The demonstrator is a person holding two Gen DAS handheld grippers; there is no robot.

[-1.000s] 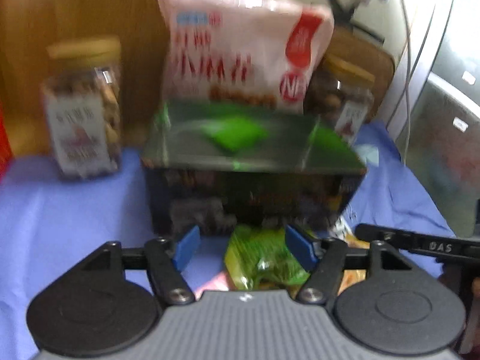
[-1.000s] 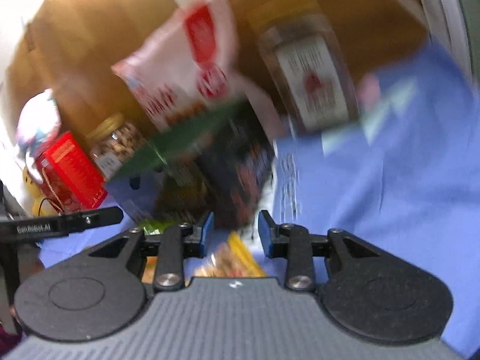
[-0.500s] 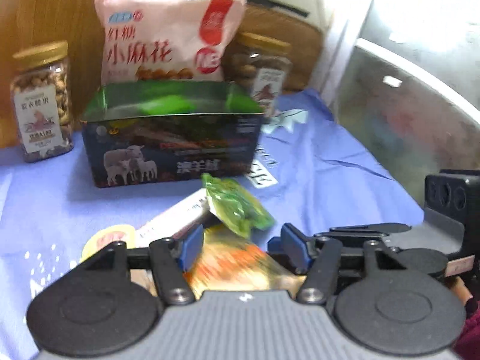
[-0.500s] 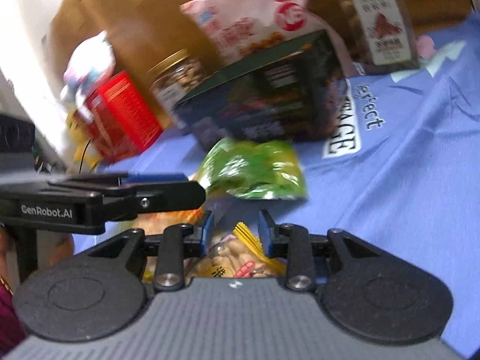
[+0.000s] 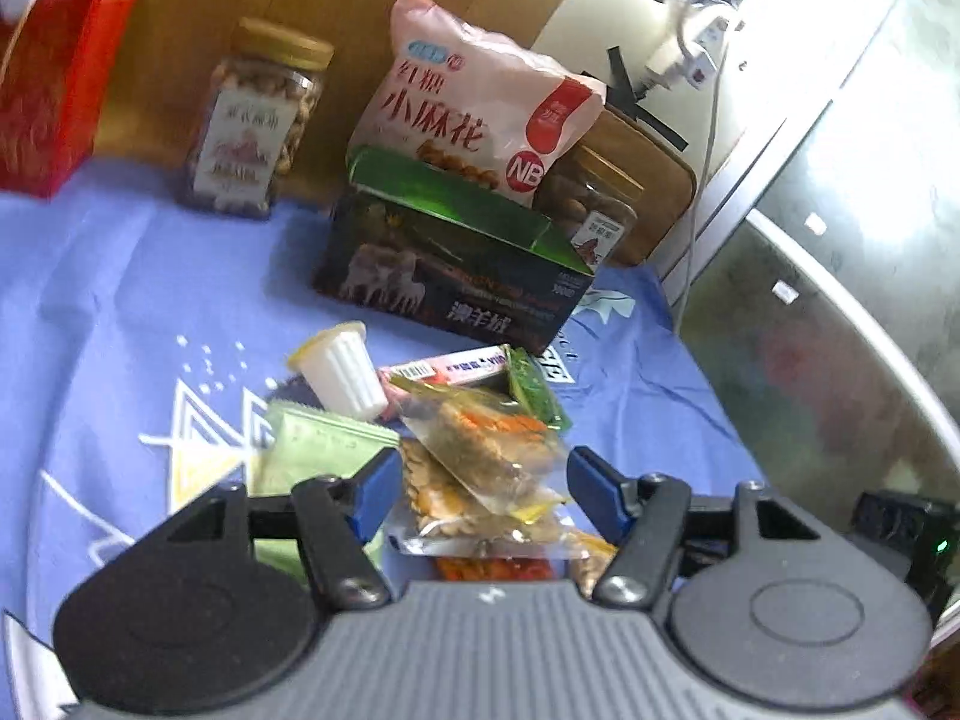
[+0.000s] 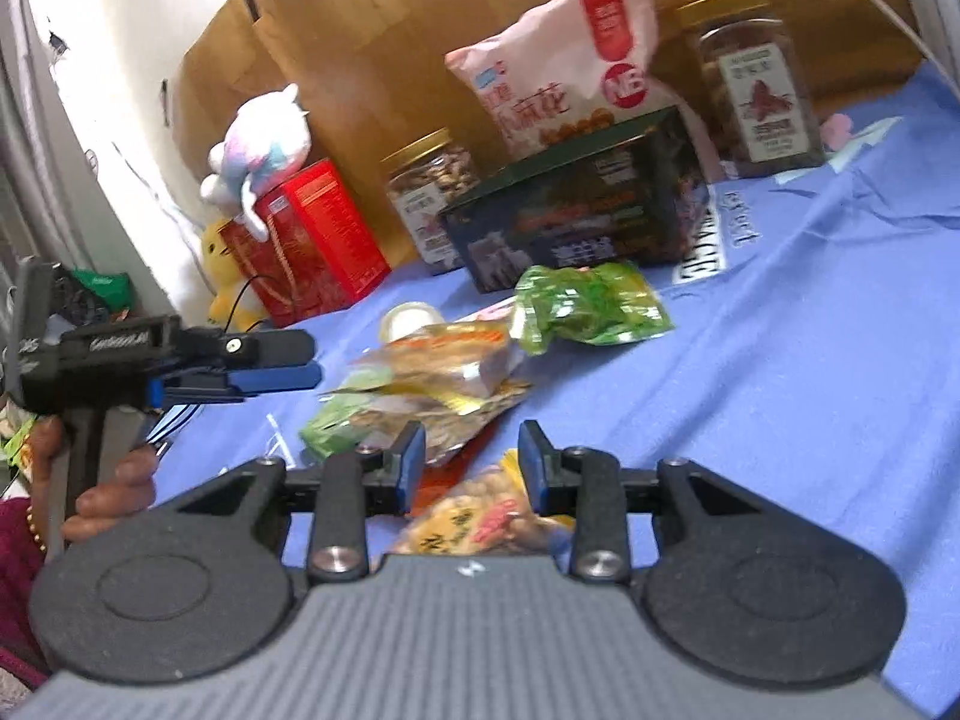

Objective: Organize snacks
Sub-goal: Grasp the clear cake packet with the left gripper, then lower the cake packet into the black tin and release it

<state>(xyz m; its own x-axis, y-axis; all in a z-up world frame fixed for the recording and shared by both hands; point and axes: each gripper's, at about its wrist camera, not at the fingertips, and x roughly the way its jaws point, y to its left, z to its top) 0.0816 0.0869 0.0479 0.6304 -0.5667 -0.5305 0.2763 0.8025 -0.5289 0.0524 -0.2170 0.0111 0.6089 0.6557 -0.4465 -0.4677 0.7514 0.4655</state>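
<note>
The left claw stands spread above a loose heap of snack packets on the blue printed cloth covering the bench; its blue fingertips flank a clear packet of orange and tan snacks without pressing on it, and the jaws have just been opening slightly with that packet lying below and between them. The right claw is likewise parted, nothing pinched; its jaws have just been opening a little, and a yellow packet of nut-like snacks lies beneath the gap. In the heap, a small white ribbed plastic cup lies tipped on its side, a pale green flat sachet sits to its near left, a pink-and-white slim box lies behind, and a crinkled bright green packet rests at the far edge, nearest the dark open-topped carton with a green inner flap. That carton stands well back from the heap. A large pink bag with red characters rises upright from or just behind it; which cannot be told. A clear jar of nuts with a gold lid stands to the carton's left, a second gold-lidded jar to its right. A red rectangular box stands further left, with a plush toy on top. A hand grips the left handle.
</note>
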